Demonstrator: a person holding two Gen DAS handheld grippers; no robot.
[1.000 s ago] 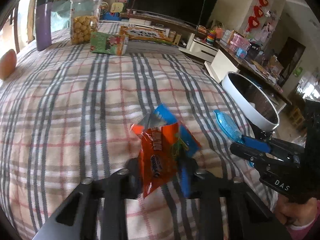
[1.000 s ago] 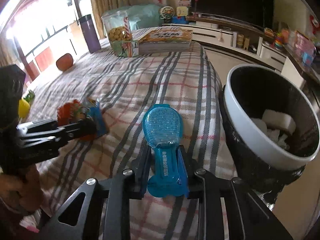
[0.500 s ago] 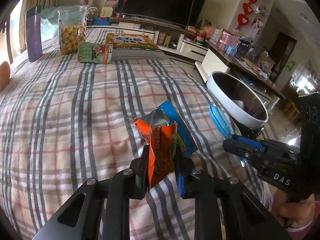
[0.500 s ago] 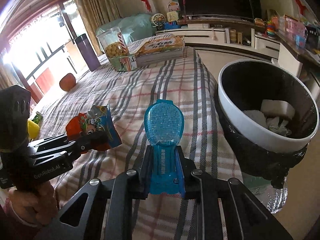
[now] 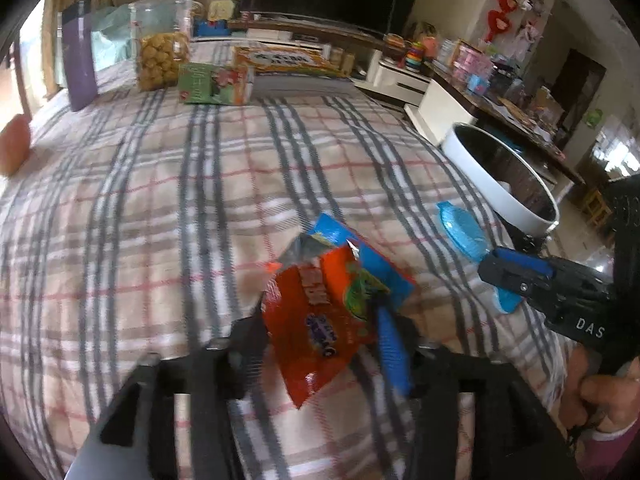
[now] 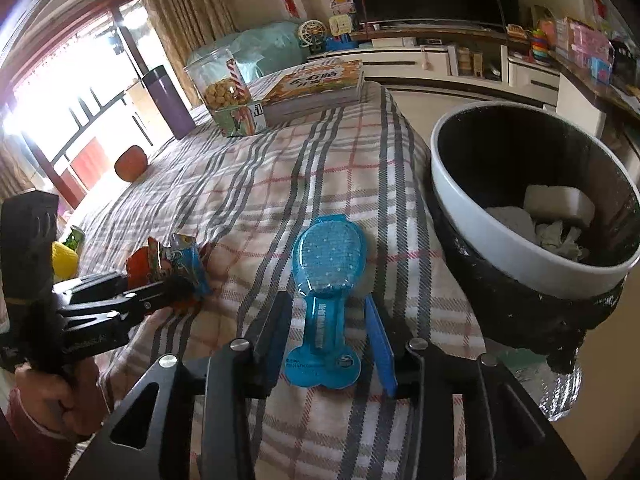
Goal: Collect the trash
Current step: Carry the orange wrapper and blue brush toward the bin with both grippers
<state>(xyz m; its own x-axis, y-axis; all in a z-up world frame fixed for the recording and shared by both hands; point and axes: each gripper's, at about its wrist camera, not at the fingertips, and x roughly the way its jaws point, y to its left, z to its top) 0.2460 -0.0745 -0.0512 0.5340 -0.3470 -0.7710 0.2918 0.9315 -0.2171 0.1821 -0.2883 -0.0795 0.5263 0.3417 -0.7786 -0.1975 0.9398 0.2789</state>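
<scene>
An orange and blue snack wrapper [image 5: 320, 312] lies between the fingers of my left gripper [image 5: 320, 320], whose jaws stand wide apart around it; it also shows in the right wrist view [image 6: 168, 264]. A blue plastic blister pack [image 6: 324, 280] lies on the plaid cloth between the fingers of my right gripper [image 6: 326, 312], which is open with gaps on both sides. The pack also shows in the left wrist view [image 5: 464, 228]. The white-rimmed black trash bin [image 6: 472, 216] stands right of the table with crumpled paper inside.
At the far end of the plaid table [image 5: 160, 200] stand a purple bottle [image 5: 78, 64], a snack jar [image 5: 160, 52], a green box [image 5: 212, 84] and a flat orange box [image 5: 280, 60]. An orange fruit [image 6: 130, 162] lies at the left edge.
Both grippers have opened: the left let go of the snack wrapper and the right let go of the blue pack, which now rest on the cloth between the fingers.
</scene>
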